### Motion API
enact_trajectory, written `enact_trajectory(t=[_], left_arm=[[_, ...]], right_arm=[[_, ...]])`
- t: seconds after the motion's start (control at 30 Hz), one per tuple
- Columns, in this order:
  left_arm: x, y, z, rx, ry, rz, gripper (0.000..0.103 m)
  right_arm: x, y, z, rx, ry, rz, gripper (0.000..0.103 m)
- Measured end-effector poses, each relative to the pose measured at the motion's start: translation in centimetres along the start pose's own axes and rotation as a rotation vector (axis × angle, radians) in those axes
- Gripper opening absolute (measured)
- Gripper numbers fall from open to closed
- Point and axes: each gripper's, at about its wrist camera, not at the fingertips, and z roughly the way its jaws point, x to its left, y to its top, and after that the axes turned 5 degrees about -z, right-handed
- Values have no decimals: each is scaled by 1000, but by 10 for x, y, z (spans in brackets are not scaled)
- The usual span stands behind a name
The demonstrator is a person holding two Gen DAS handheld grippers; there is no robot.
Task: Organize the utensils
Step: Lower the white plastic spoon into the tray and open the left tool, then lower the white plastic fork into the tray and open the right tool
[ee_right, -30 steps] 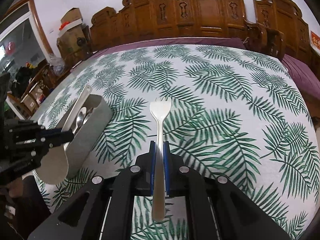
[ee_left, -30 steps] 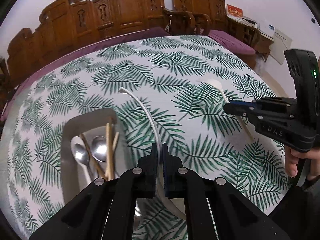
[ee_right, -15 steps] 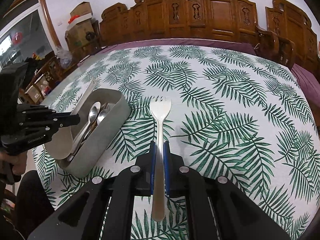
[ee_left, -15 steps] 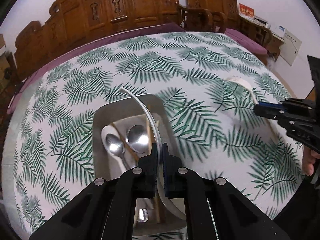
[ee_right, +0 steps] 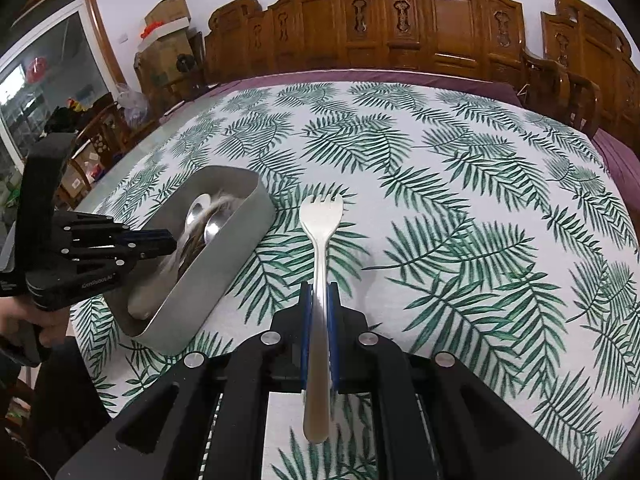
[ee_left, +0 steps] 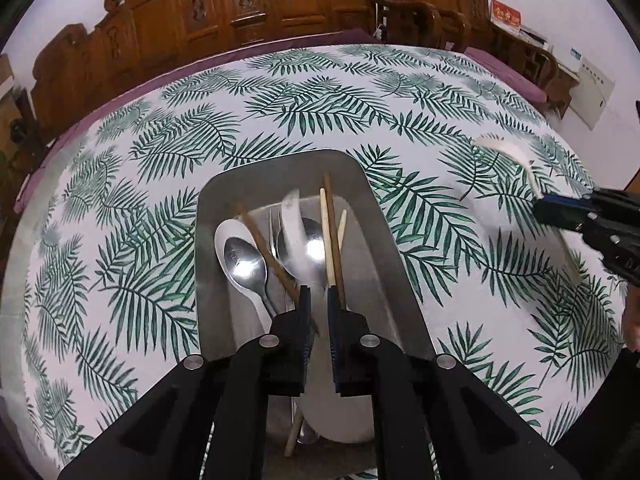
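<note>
A grey metal tray (ee_left: 376, 216) holds two metal spoons (ee_left: 244, 264), several chopsticks (ee_left: 332, 232) and a white ceramic spoon (ee_left: 294, 210), which looks blurred and lies free under my left gripper (ee_left: 317, 308). That gripper hangs over the tray and its jaws are opening; a gap shows between the pads and they press on nothing. My right gripper (ee_right: 320, 300) is shut on the handle of a metal fork (ee_right: 322, 212), held above the tablecloth right of the tray (ee_right: 240, 248). The left wrist view shows the same fork (ee_left: 508, 150) at the right.
The round table wears a white cloth with green leaf print (ee_right: 460, 200). Carved wooden chairs (ee_right: 440, 20) stand along its far side. A person's hand (ee_right: 24, 320) holds the left gripper (ee_right: 168, 246) at the table's left edge.
My left gripper moved over the tray, sank a little and parted its jaws, and the white spoon dropped into the tray. The right gripper, still shut on the fork, shifted slightly toward the tray.
</note>
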Motion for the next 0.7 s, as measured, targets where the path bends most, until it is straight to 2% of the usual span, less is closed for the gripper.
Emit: enact_trajectory(t=[0.1,0.3,0.5,0.7], left_arm=[[4,-4,-10,-24,-6,-18,24],[19,-14,-37,-68,-18,-59,29],[36,-21,-59,-96,-13,-87,35],[52,-29,-71,-110,-10,-115,36]], right_arm=[[10,2,1,2,7,-7,9],[36,15,-1,-21,20,-34,9],[64,32,6,-45,68,-19,9],[90,48,24,-37,106,-23,9]])
